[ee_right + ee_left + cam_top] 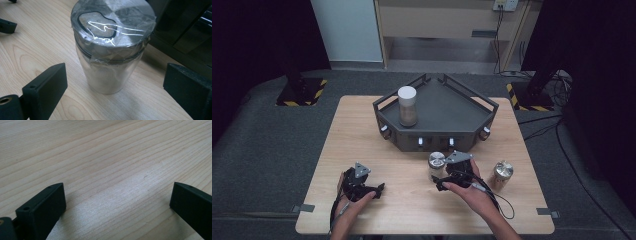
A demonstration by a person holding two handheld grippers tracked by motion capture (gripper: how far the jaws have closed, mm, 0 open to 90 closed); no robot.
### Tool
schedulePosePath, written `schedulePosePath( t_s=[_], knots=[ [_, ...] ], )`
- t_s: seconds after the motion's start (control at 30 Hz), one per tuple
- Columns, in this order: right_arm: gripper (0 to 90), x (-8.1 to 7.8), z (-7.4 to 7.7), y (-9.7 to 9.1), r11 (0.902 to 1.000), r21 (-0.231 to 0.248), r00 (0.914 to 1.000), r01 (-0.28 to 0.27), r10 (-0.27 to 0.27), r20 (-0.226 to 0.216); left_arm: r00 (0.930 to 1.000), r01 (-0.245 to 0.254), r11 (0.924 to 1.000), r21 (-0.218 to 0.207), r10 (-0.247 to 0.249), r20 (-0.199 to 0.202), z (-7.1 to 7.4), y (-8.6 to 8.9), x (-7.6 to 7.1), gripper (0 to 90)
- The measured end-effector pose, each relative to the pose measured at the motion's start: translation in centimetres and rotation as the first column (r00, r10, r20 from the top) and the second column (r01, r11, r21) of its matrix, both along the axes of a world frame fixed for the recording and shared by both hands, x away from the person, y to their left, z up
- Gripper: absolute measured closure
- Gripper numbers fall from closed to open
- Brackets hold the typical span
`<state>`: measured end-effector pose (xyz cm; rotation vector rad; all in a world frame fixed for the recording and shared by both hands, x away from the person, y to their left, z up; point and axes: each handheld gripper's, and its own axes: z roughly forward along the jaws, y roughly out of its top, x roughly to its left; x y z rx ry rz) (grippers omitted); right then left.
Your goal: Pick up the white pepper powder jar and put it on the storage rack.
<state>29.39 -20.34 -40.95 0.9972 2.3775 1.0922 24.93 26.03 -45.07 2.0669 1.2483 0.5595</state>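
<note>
Right claw [113, 82] jaws wide apart, either side of a clear jar [110, 47] with plastic-wrapped lid, pads not touching it. Jar stands upright on the wooden worktop [412, 200], just in front of the dark angular tray [447, 112]. Left claw [117, 200] jaws apart too, nothing between, low over bare worktop near the front left.

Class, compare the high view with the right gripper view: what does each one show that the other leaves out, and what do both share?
High view alone: the dark tray with a white-capped canister standing in it, a second jar to the right, and the left gripper. Right gripper view alone: clear film taped over the jar's lid, and the open jaws standing apart on either side of it. Both: the jar upright on the wooden table, with the right gripper at it.
</note>
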Motion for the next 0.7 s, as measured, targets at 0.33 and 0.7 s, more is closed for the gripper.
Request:
schedulePosePath(
  t_s=[0.33,0.7],
  knots=[
    [7.6,1.2,-0.7,0.1,0.9991,0.041,0.9995,-0.001,0.003,-0.032,1.0000,0.000,1.0000,0.000,0.000,0.000,0.0,0.0,0.0,0.0],
    [10.3,1.9,-1.4,1.2,0.9993,0.036,0.9985,0.008,-0.006,-0.055,1.0000,0.000,1.0000,0.000,0.000,0.000,0.0,0.0,0.0,0.0]
  ],
)
